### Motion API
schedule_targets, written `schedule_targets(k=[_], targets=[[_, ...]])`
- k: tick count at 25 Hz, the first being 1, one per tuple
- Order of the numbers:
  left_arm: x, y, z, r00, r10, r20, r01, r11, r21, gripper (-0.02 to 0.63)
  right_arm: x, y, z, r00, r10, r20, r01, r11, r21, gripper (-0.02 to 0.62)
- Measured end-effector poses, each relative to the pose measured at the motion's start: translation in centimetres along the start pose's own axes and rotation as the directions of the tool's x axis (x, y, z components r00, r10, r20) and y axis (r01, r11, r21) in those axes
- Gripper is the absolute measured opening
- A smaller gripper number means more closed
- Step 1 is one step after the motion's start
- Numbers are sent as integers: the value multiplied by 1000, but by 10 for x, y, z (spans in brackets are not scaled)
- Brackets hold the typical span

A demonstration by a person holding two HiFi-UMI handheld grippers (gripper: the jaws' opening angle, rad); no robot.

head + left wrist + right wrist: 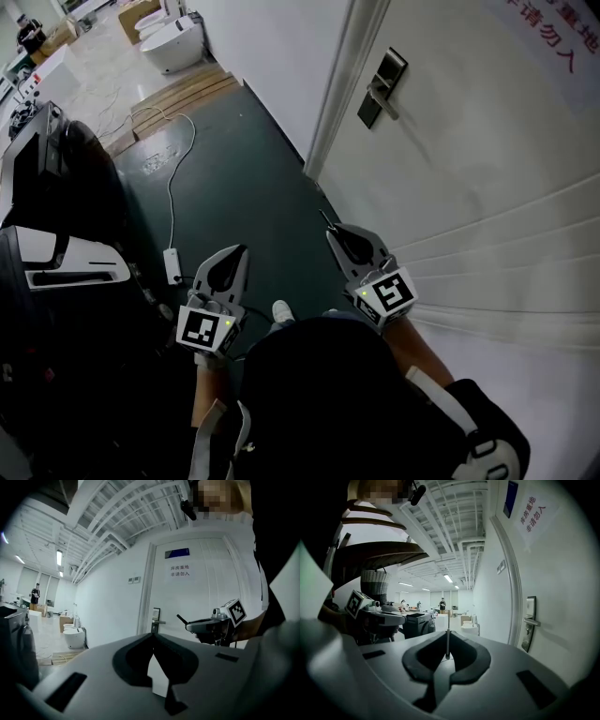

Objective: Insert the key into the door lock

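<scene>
The door lock (pixel 380 89), a dark plate with a lever handle, sits on the white door (pixel 487 187) at the upper right, well ahead of both grippers. My right gripper (pixel 331 231) is shut on a thin key (pixel 324 219) that juts from its tips. In the right gripper view the key (pixel 447 641) stands upright between the closed jaws, with the lock (pixel 529 623) off to the right. My left gripper (pixel 241 251) is shut and holds nothing. In the left gripper view the left gripper (pixel 153 635) faces the lock (pixel 156 619), with the right gripper (pixel 184 620) at the right.
Dark green floor (pixel 234 178) runs along the white wall. A white cable and power strip (pixel 172 264) lie on it. Black equipment (pixel 47 169) stands at the left, white toilets (pixel 173 42) and wooden boards (pixel 183 89) further back. A paper sign (pixel 553 37) hangs on the door.
</scene>
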State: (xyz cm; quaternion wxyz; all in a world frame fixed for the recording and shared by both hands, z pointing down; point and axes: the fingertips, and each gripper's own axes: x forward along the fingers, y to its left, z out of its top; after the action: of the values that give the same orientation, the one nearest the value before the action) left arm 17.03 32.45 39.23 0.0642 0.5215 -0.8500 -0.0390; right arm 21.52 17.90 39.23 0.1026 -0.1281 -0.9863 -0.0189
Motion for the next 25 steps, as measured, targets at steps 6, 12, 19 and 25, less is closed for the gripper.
schedule_targets(k=[6, 12, 19, 25], targets=[[-19, 30, -7, 1000, 10, 3, -10, 1000, -28, 8, 27, 12, 6, 1000, -14, 9, 13, 999, 32, 34], [-24, 59, -12, 999, 44, -6, -44, 998, -45, 8, 56, 11, 6, 1000, -9, -2, 9, 999, 35, 34], [4, 101, -6, 996, 91, -2, -91, 995, -40, 8, 111, -10, 7, 999, 33, 9, -33, 997, 67, 34], [49, 145, 6, 995, 96, -11, -96, 995, -31, 8, 170, -41, 22, 998, 63, 15, -64, 995, 80, 34]])
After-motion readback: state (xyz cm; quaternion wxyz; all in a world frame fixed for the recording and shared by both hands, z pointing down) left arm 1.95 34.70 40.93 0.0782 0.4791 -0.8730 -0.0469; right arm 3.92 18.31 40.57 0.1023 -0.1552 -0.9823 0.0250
